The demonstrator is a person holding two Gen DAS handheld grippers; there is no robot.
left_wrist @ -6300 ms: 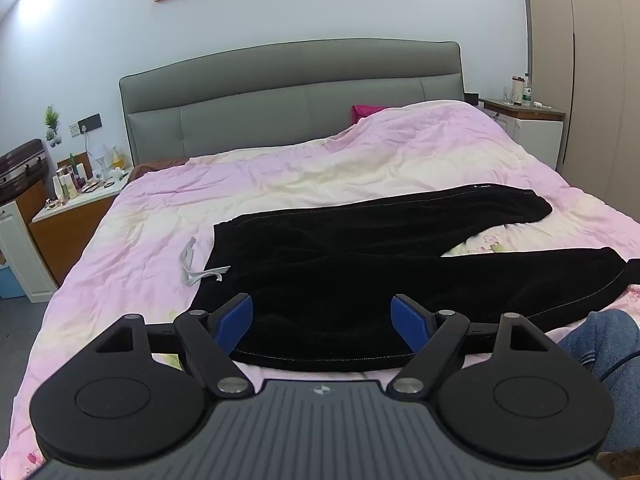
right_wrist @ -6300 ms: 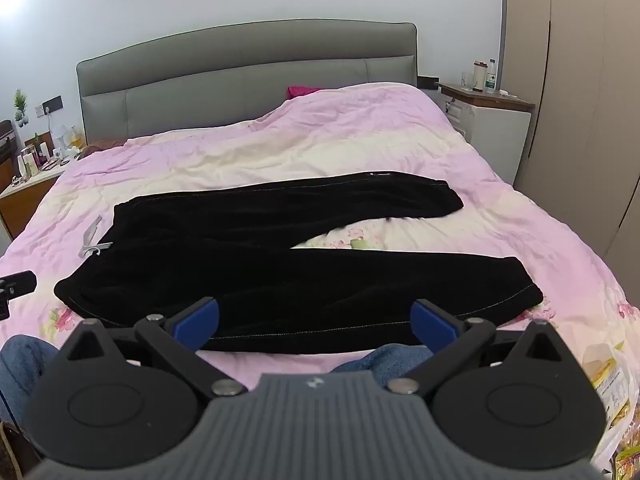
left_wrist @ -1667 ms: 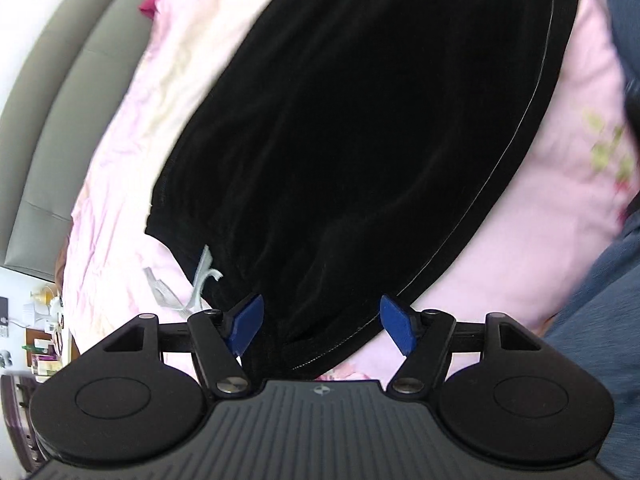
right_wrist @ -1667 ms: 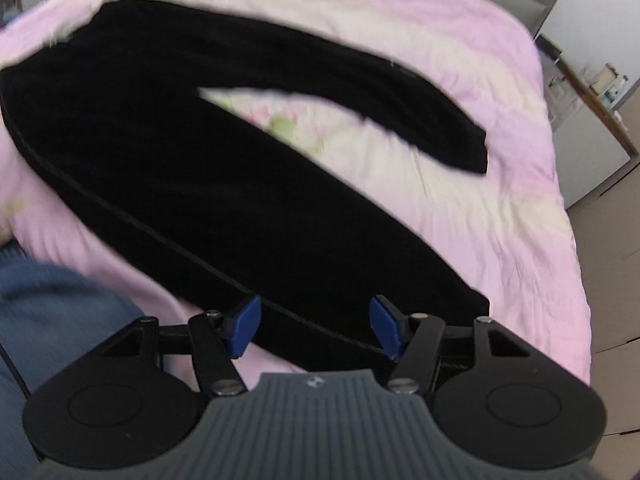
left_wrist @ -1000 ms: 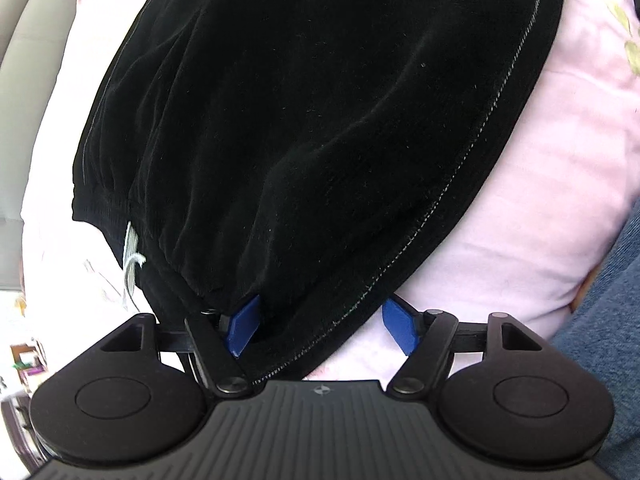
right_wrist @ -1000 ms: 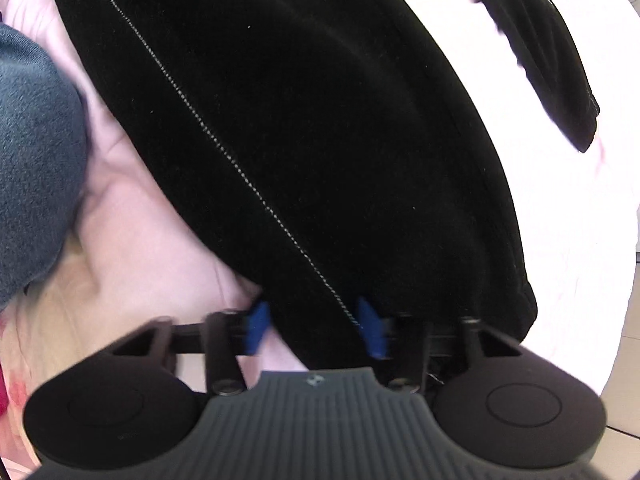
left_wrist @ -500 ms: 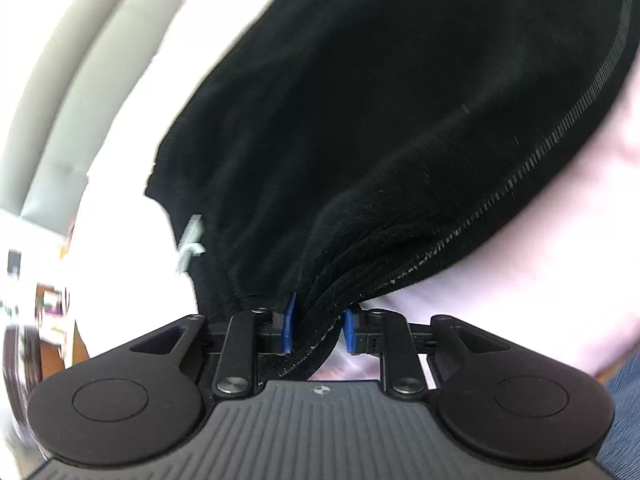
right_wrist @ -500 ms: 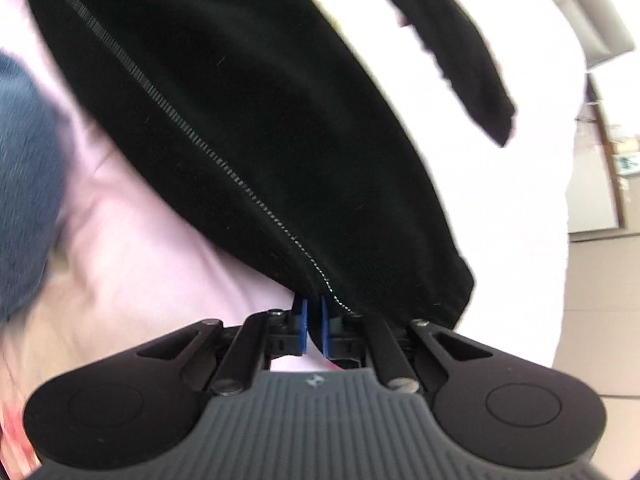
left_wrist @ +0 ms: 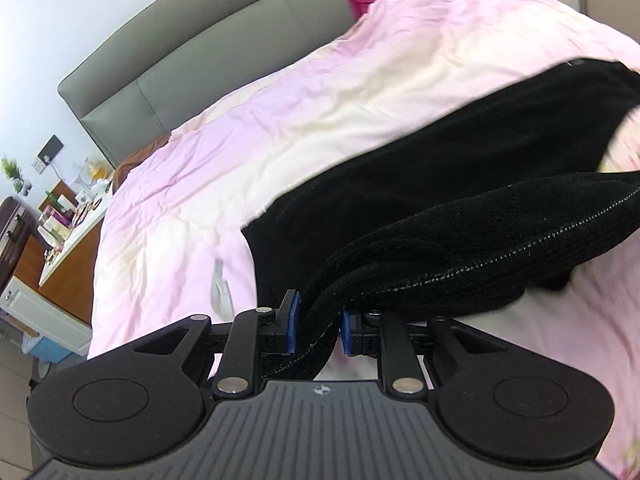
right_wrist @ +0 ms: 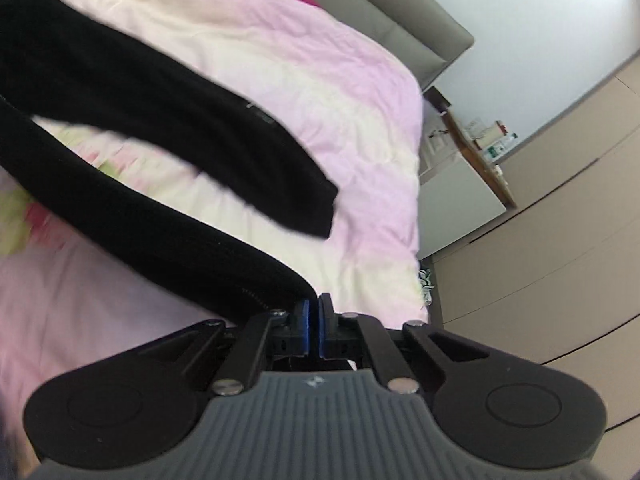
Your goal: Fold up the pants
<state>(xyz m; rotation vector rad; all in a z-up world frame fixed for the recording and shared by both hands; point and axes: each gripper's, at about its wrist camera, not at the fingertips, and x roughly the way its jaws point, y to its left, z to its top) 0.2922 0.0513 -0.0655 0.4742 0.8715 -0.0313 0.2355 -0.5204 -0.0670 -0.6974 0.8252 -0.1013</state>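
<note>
Left gripper (left_wrist: 317, 330) jaws clamp the thick bunched waist edge of the black pants (left_wrist: 460, 184); right gripper (right_wrist: 313, 326) jaws pinch the near leg's hem (fully closed), lifting it off the pink bed (left_wrist: 280, 100).

Left gripper (left_wrist: 318, 330): black linkage arms, blue finger pads (left_wrist: 293, 326), silver pivot screws, ribbed grey housing between two round discs. Right gripper (right_wrist: 314, 330): same build.

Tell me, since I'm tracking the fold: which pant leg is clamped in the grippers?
The near leg: the right gripper pinches its cuff end and lifts it. The far leg lies flat on the duvet, untouched.
</note>
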